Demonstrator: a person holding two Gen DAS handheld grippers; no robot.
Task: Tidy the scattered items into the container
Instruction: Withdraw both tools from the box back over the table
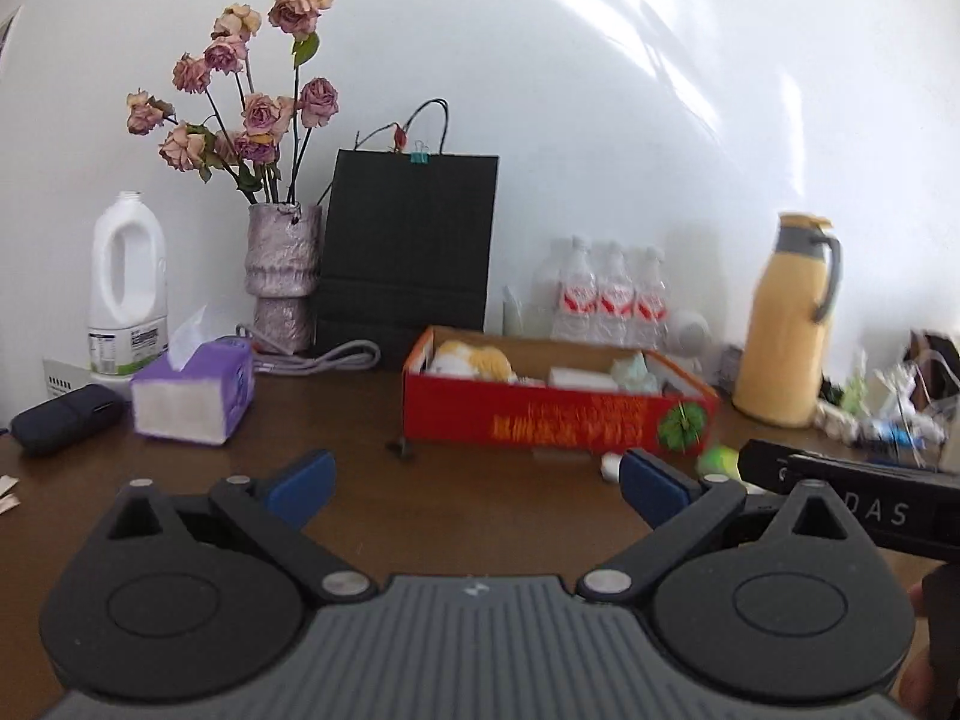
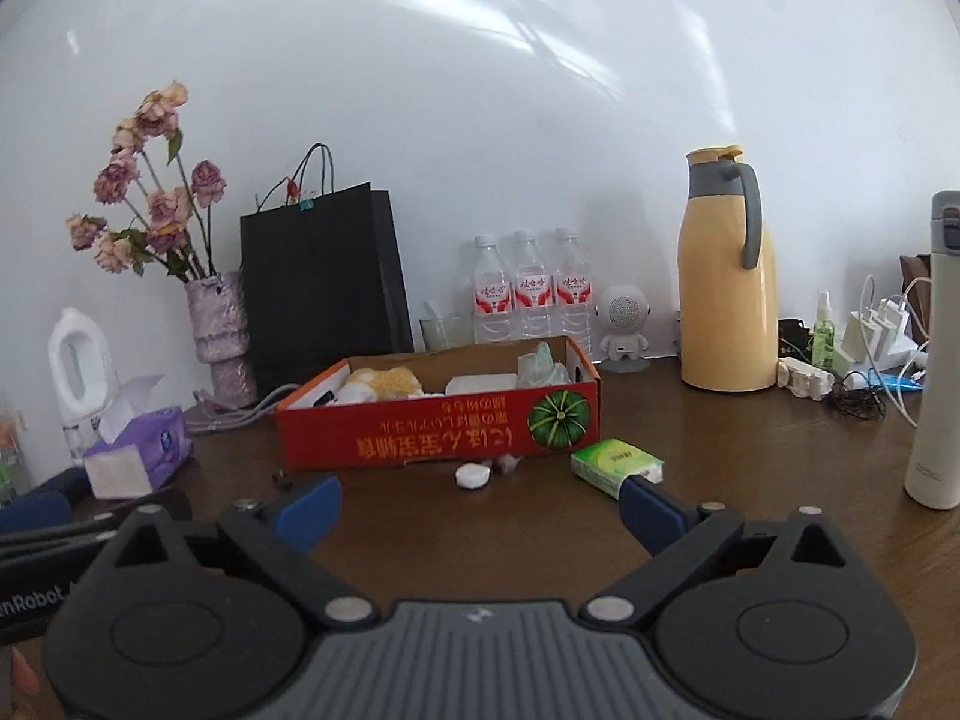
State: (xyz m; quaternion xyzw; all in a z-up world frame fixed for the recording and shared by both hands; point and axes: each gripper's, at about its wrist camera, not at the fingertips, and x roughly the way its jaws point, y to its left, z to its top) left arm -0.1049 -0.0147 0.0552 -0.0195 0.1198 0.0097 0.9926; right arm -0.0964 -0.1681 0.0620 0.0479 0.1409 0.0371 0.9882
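Red cardboard box (image 2: 441,420) sits mid-table, long side toward the cameras, w/ yellow upside-down print and a green pumpkin picture at its right end. Inside, left to right: a yellow-and-white plush (image 2: 384,385), a white flat block (image 2: 480,384), a pale green crumpled thing (image 2: 543,367).

Loose items lie just in front of the box on the near side: a small dark bit (image 2: 281,480) near its left corner, a white round cap (image 2: 471,476) near the middle, a tiny pinkish piece (image 2: 507,465) beside it, then a green tissue pack (image 2: 617,467) off the right corner, lying flat and apart from the box.

Left gripper (image 1: 474,489): blue pads spread wide, nothing between them, hovering over the table short of the box. Right gripper (image 2: 480,507): also spread wide and empty; its right pad is just near the tissue pack, contact unclear.

Surface is a dark brown wood table (image 2: 750,468) against a plain white wall (image 2: 480,120). Along the far edge, left to right: white jug (image 1: 127,282), purple tissue box (image 1: 192,396), vase of dried roses (image 1: 282,276), black paper bag (image 1: 408,252), three water bottles (image 2: 525,288), small white robot figure (image 2: 624,324), yellow thermos jug (image 2: 726,282), chargers and cables (image 2: 870,336), tall white flask (image 2: 942,354) at far right.
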